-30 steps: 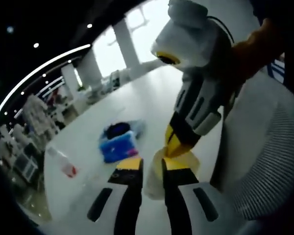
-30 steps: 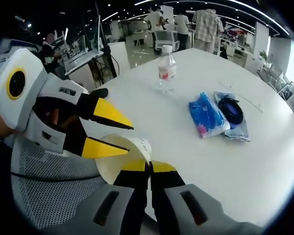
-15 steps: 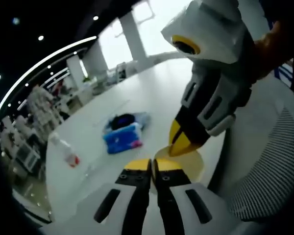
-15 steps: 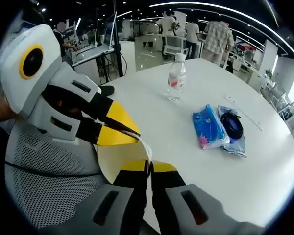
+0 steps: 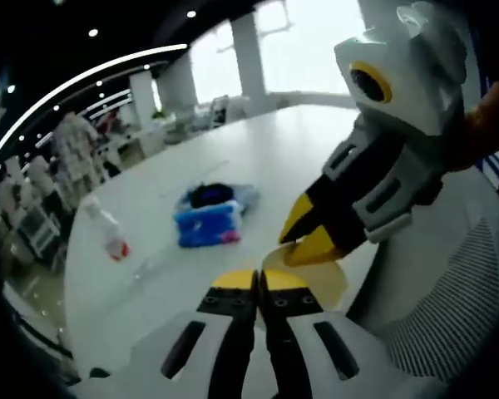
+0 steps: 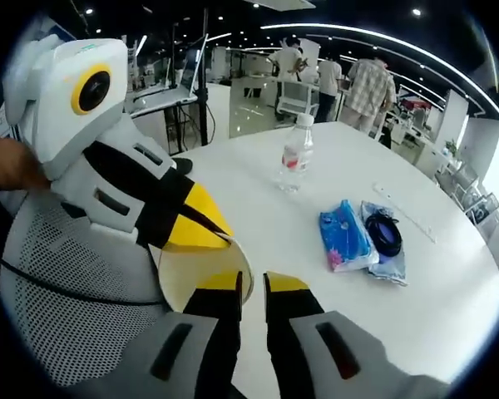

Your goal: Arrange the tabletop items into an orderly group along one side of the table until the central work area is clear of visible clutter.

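A paper cup (image 6: pixel 191 278), white outside and yellowish inside, hangs off the near edge of the white table (image 6: pixel 316 274). My left gripper (image 6: pixel 224 238) comes in from the left and is shut on the cup's rim. In the left gripper view its jaws (image 5: pixel 259 278) are pressed together at the cup (image 5: pixel 312 278). My right gripper (image 6: pixel 253 283) stands open, its left finger just beside the rim. From the left gripper view the right gripper (image 5: pixel 284 251) reaches in from the right, jaws slightly parted over the cup.
On the table lie a blue tissue pack (image 6: pixel 343 237), a dark item on a clear bag (image 6: pixel 385 234) and an upright water bottle (image 6: pixel 297 154). A grey mesh chair (image 6: pixel 66 283) sits under the cup. People stand behind the table (image 6: pixel 366 83).
The left gripper closed on the cup's rim. The right gripper, which was shut on the rim, has now opened. Both views shifted with the hands.
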Demonstrator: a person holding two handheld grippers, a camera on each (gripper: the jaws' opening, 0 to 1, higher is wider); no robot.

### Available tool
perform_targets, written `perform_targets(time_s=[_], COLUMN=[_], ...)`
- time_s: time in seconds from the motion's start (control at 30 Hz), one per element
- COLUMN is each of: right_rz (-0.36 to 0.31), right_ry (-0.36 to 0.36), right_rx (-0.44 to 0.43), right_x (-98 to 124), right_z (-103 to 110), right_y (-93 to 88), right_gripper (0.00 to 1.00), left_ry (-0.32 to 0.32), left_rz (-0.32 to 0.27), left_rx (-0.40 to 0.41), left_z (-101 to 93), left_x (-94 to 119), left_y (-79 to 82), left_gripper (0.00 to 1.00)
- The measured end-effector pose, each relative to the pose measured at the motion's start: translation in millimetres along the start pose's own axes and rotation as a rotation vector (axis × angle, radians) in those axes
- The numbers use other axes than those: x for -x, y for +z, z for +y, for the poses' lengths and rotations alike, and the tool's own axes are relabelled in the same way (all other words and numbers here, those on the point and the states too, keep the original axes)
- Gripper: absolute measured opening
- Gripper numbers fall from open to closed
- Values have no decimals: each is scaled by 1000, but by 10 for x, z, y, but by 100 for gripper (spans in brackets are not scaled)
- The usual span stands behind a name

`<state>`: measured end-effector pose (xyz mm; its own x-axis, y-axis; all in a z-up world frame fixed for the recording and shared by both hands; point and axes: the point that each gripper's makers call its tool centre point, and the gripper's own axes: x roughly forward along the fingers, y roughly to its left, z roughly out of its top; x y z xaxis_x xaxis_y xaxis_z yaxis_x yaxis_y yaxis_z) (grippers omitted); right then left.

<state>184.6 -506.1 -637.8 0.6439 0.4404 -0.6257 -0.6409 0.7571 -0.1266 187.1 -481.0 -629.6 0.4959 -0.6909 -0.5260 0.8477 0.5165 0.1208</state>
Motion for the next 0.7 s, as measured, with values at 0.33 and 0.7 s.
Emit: perform_targets(time_s=[0.33, 0.7], right_rz=[-61, -69], right_ry=[7, 26], right_rx=[12, -20], right_x=[13, 20], right_z=[18, 47], right_y=[108, 127], right_gripper=[4, 0], left_ry=[-11, -7], left_rz=[-9, -21], left_rx=[122, 206], left_z=[31, 75], left_x=[18, 14], left_y=[2, -6], left_gripper=[0, 0])
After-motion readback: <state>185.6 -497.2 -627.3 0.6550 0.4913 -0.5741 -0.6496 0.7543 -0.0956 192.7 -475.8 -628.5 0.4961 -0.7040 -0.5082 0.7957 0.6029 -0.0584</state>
